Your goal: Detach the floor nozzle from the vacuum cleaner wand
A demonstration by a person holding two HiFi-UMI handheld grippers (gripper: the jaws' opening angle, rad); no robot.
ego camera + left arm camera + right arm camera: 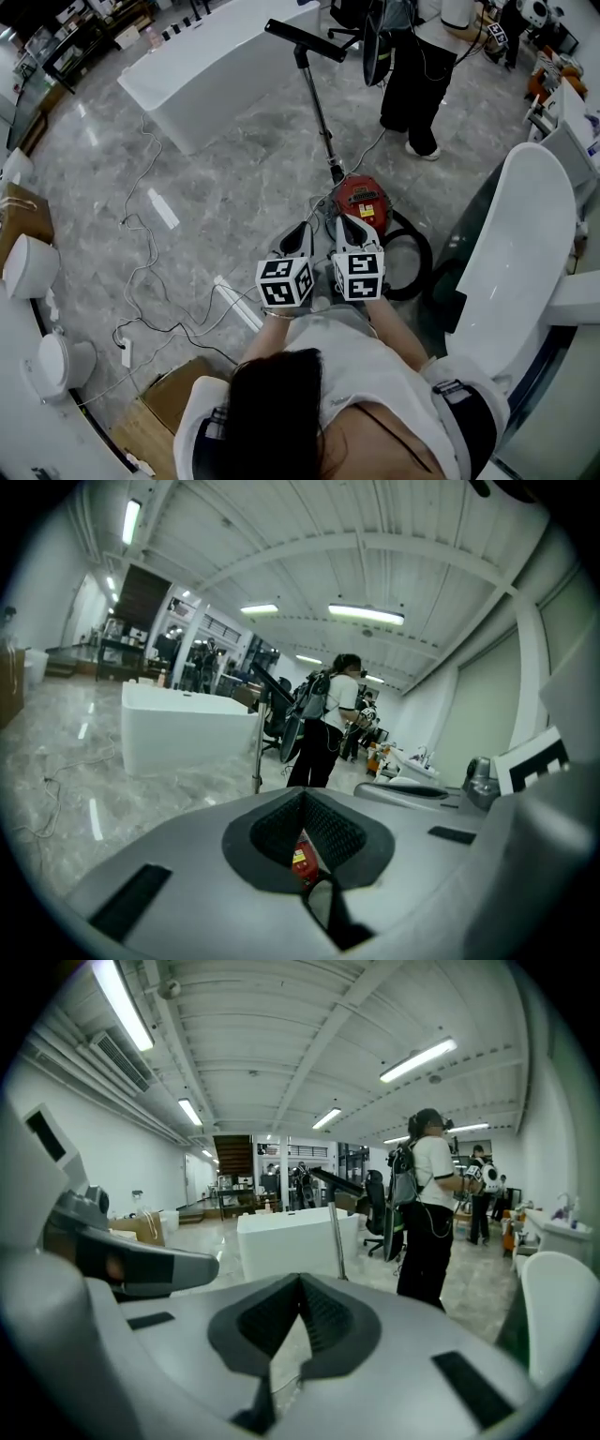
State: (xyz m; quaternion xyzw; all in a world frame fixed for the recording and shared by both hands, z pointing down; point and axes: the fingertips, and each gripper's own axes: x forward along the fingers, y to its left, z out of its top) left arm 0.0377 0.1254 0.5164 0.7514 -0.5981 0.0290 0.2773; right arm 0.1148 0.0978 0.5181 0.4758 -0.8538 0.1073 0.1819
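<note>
I judge the approach is only beginning: the left gripper (296, 239) and right gripper (354, 228) are hovering side by side at centre frame, jaws closed on nothing. The nozzle (305, 39) is sitting upper centre, topping the wand (319, 108) that is rising from the red vacuum (361, 195), well apart from both. Next, the jaws are needing to open and reach it; its latch is probably too small to see. Cables (141, 272) are trailing over the grey marble floor (234, 178); a white bench (202, 70) is standing upper left and a person (417, 84) upper right.

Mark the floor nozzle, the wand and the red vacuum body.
floor nozzle (305, 40), head view, middle of the black bar
wand (318, 112), head view, halfway along the shaft
red vacuum body (361, 195), head view, top of the housing
</note>
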